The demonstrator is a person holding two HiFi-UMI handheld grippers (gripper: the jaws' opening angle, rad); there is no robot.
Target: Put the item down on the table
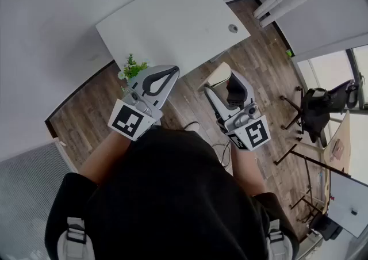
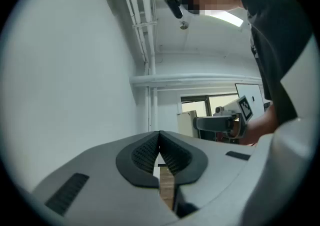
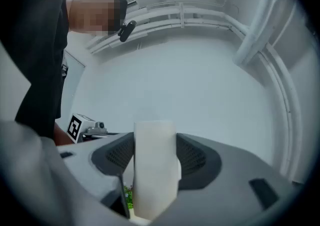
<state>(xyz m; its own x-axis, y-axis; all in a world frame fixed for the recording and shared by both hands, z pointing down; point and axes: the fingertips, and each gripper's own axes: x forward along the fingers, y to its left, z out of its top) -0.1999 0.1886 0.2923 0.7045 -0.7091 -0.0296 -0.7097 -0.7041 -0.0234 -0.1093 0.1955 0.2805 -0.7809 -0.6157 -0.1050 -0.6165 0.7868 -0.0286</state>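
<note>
Pressure from our right gripper (image 1: 225, 83) pins the pale block (image 3: 154, 170) between both pads, up in the air over the wood floor (image 1: 259, 63), near the white table (image 1: 172, 17). Our left gripper (image 2: 160, 145) is closed on nothing.

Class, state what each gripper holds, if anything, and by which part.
The right gripper clamps a pale box-shaped item by its two opposite sides, one end jutting beyond the jaws. The left gripper is shut, holding nothing.
</note>
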